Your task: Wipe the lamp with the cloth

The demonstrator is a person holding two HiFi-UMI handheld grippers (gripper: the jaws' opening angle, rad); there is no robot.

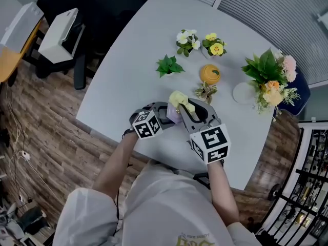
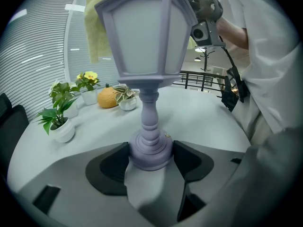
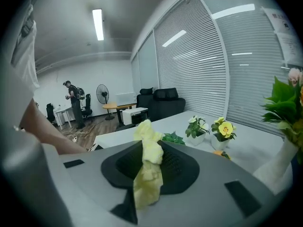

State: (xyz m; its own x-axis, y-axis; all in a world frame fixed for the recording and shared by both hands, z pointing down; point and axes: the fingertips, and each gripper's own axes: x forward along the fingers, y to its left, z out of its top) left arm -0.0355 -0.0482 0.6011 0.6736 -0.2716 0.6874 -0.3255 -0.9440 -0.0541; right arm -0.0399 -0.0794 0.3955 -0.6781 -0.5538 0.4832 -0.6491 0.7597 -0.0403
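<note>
- Left gripper (image 2: 150,159) is clamped on the lamp (image 2: 147,56): in the left gripper view both jaws press the round foot from either side, low centre of the frame.
- The lamp is a lavender lantern type on a turned stem. It stands upright on the bench (image 1: 128,76), and its shade fills the top centre of that view.
- Right gripper (image 3: 150,170) is pinched shut on the cloth (image 3: 147,143). In the right gripper view the yellow fabric is bunched between the jaws, with a tuft sticking up past them at frame centre.
- In the left gripper view the cloth (image 2: 97,27) hangs over the upper left side of the shade, against it. The right gripper (image 2: 206,13) sits at the top right of the frame, above the lamp.
- In the head view both grippers meet at frame centre. The left gripper (image 1: 165,115) comes in from the left and the right gripper (image 1: 183,108) from lower right. The cloth (image 1: 180,99) lies on top of the lamp (image 1: 172,117).
- I can't see the contact patch on the shade in any more detail than that.
- Other items on the bench, all above and right of the lamp in the head view and clear of it:
  - a green plant (image 1: 169,65)
  - a white-flower pot (image 1: 187,41)
  - a yellow-flower pot (image 1: 214,45)
  - an orange round object (image 1: 210,73)
  - a small leafy pot (image 1: 206,92), nearest the cloth
  - a bouquet (image 1: 269,78) at the right edge
- Upper left of the head view: a dark chair (image 1: 97,9) off the bench.
</note>
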